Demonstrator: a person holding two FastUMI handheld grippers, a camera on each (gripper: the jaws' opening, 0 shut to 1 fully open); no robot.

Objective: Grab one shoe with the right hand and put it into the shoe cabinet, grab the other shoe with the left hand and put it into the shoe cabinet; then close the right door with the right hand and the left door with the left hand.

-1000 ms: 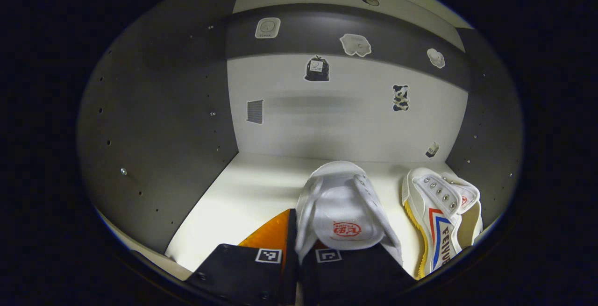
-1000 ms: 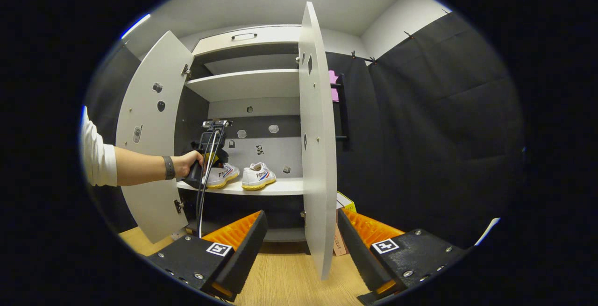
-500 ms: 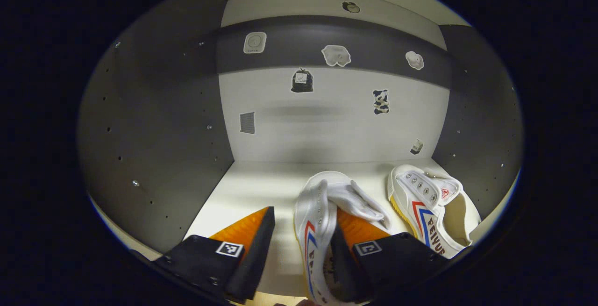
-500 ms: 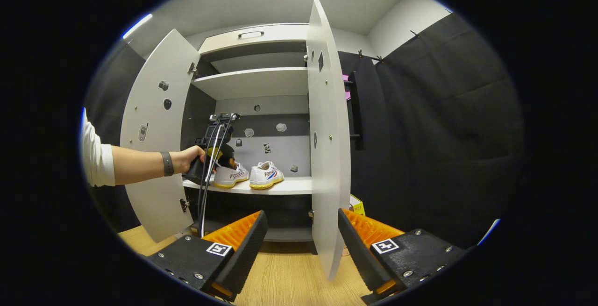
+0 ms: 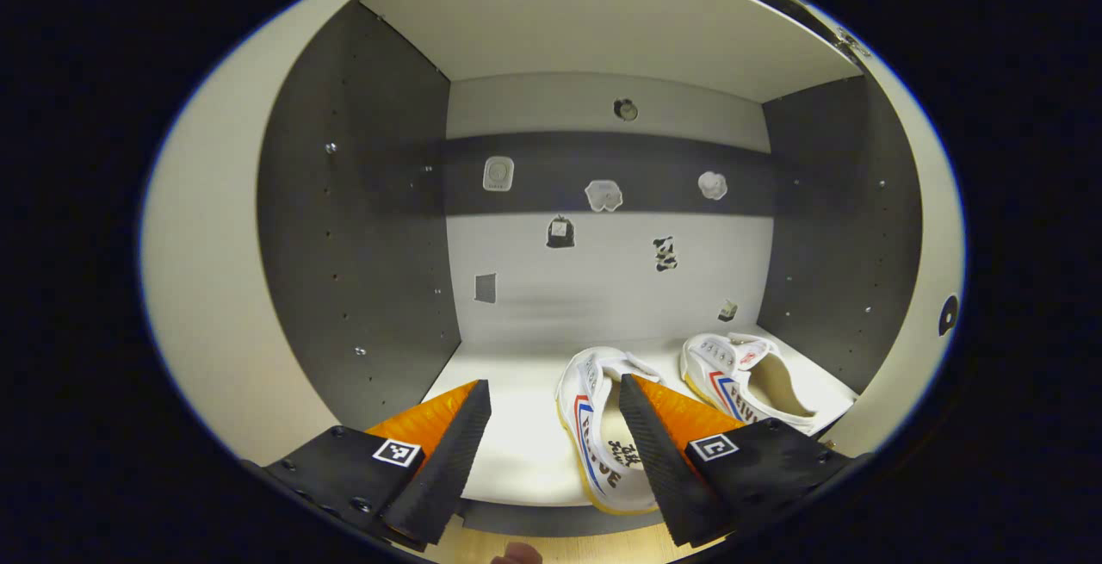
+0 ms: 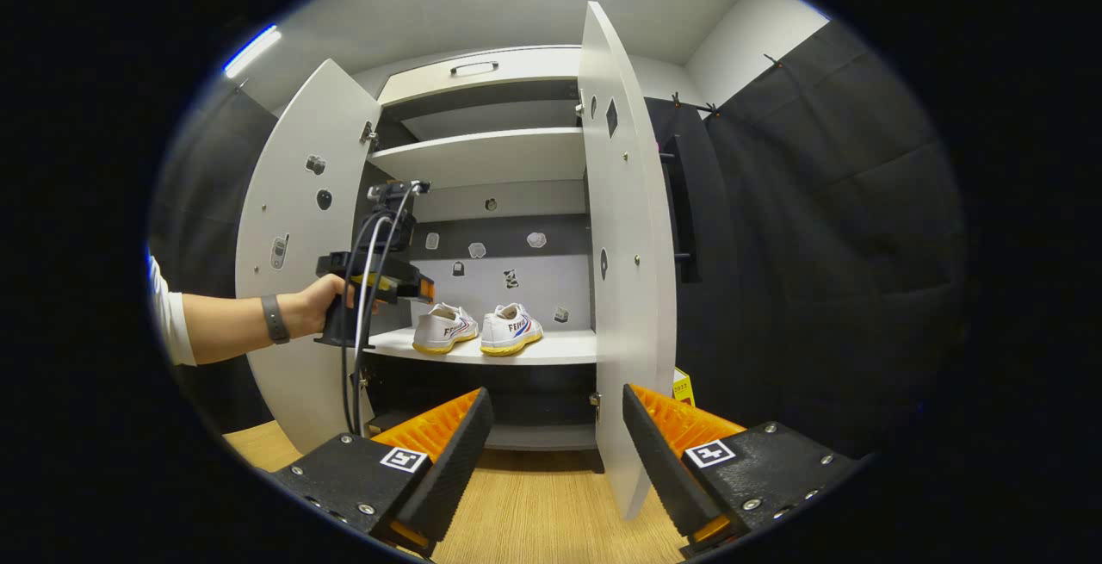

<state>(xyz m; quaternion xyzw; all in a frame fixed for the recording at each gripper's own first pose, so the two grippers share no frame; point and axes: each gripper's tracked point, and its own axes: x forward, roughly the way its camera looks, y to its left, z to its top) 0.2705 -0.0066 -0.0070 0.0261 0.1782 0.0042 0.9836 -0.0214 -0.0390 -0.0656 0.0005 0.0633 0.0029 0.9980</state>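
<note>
Two white shoes (image 6: 478, 329) sit side by side on the cabinet shelf (image 6: 516, 347), both grippers, left (image 5: 551, 452) and right (image 6: 551, 452), gape empty, so the right should next press the right door's (image 6: 624, 288) outer face squarely to swing it closed.

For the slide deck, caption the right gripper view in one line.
Two white canvas shoes on the shoe cabinet's shelf, both doors open, left gripper before them, right gripper open.
</note>
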